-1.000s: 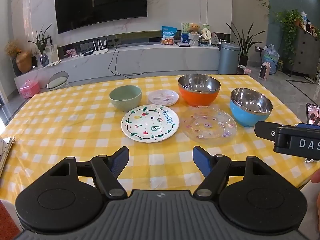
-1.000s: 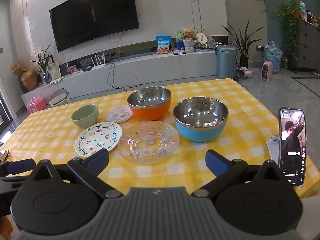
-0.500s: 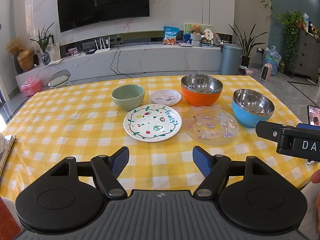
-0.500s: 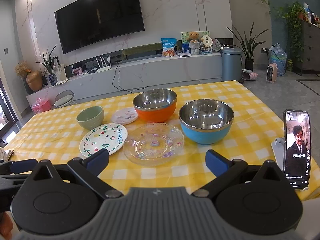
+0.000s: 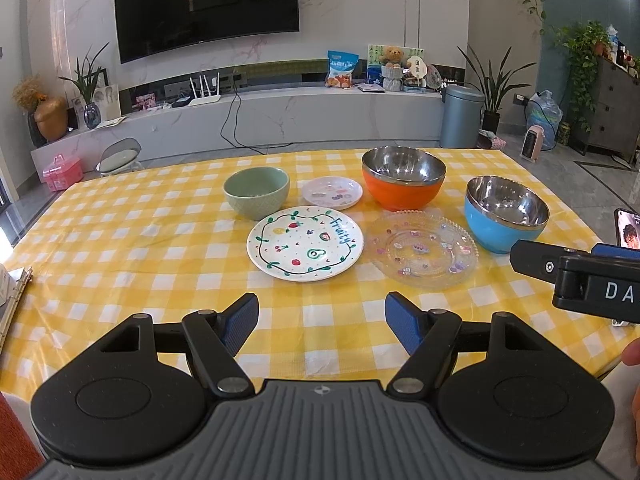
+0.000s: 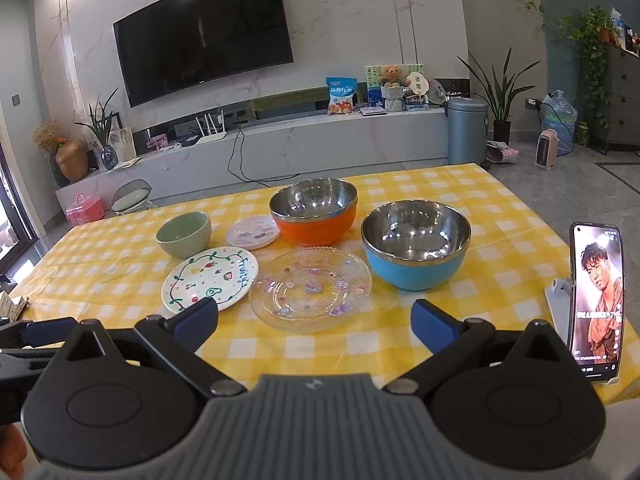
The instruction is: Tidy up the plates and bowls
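Jaws of left gripper (image 5: 321, 319) and right gripper (image 6: 315, 321) wide apart, empty, above table's (image 5: 120, 248) bare near edge.

"Fruity" on white painted plate (image 5: 305, 243); "DA" on right gripper (image 5: 576, 280) body.

In the left wrist view, bare yellow checked tablecloth (image 5: 120, 248) fills the left and lower middle of the frame, free for passage. The centre is crowded: fruit plate (image 5: 305, 243) nearly touches the green bowl (image 5: 256, 193) and the glass plate (image 5: 425, 249). At the right edge the phone (image 6: 597, 304) stands upright, blocking that side.
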`<state>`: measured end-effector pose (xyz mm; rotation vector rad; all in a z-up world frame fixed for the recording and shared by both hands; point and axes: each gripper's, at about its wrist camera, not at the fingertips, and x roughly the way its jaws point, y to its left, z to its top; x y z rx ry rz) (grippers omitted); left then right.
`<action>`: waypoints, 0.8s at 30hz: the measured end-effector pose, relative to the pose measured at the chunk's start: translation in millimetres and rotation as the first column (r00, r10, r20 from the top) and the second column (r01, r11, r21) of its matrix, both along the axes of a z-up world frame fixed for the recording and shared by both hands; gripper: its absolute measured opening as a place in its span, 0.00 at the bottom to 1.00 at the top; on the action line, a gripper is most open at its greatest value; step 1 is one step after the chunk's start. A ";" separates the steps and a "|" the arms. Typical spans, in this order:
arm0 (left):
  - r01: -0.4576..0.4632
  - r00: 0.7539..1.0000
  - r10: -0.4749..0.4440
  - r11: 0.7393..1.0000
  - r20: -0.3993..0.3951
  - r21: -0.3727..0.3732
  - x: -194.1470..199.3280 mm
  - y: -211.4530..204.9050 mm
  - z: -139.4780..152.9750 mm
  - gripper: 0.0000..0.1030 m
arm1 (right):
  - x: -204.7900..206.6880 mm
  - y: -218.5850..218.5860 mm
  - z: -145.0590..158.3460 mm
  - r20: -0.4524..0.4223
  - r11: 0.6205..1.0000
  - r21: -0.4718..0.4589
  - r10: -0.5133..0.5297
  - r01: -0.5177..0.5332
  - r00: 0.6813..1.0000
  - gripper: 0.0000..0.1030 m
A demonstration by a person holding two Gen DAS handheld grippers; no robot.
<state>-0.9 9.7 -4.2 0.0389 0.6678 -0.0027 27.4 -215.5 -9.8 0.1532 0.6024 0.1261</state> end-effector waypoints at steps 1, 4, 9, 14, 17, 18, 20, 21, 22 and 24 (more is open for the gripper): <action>0.000 1.000 0.000 1.000 0.001 0.000 0.0 -0.2 0.1 0.82 | -0.3 0.4 -0.1 0.002 1.000 -0.001 0.002 -0.002 1.000 0.97; 0.001 1.000 -0.001 1.000 0.001 0.000 0.1 -0.2 0.0 0.82 | -1.5 0.1 -0.3 0.014 1.000 0.001 0.014 -0.014 1.000 0.97; -0.001 1.000 0.001 1.000 0.001 0.000 -0.5 0.8 -0.7 0.82 | -1.9 0.4 -0.1 0.020 1.000 0.001 0.018 -0.018 1.000 0.97; -0.001 1.000 0.001 1.000 0.000 -0.001 -0.4 1.0 -0.5 0.82 | -1.9 1.5 -0.2 0.023 1.000 -0.006 0.024 -0.024 0.999 0.97; -0.001 1.000 0.001 1.000 -0.001 -0.001 -0.4 1.0 -0.4 0.82 | -1.7 1.3 -0.3 0.024 1.000 -0.006 0.026 -0.026 0.999 0.97; 0.000 1.000 0.000 1.000 -0.001 -0.002 -0.5 1.0 -0.4 0.82 | -1.7 1.6 -0.3 0.024 1.000 -0.007 0.025 -0.025 0.999 0.97; 0.000 1.000 0.000 1.000 0.001 -0.002 -0.5 0.9 -0.5 0.82 | -1.6 1.7 -0.4 0.023 1.000 -0.006 0.024 -0.024 0.999 0.97; 0.000 1.000 0.000 1.000 0.002 -0.003 -1.1 1.4 -0.8 0.82 | -1.8 1.7 -0.4 0.023 1.000 -0.007 0.025 -0.025 0.999 0.97; 0.000 1.000 0.000 1.000 0.001 -0.003 -1.6 1.7 -0.7 0.82 | -1.7 1.7 -0.4 0.023 1.000 -0.007 0.025 -0.025 0.999 0.97; -0.001 1.000 0.001 1.000 0.001 -0.005 -1.9 2.2 -1.3 0.82 | -1.9 1.6 -0.5 0.023 1.000 -0.007 0.025 -0.025 0.999 0.97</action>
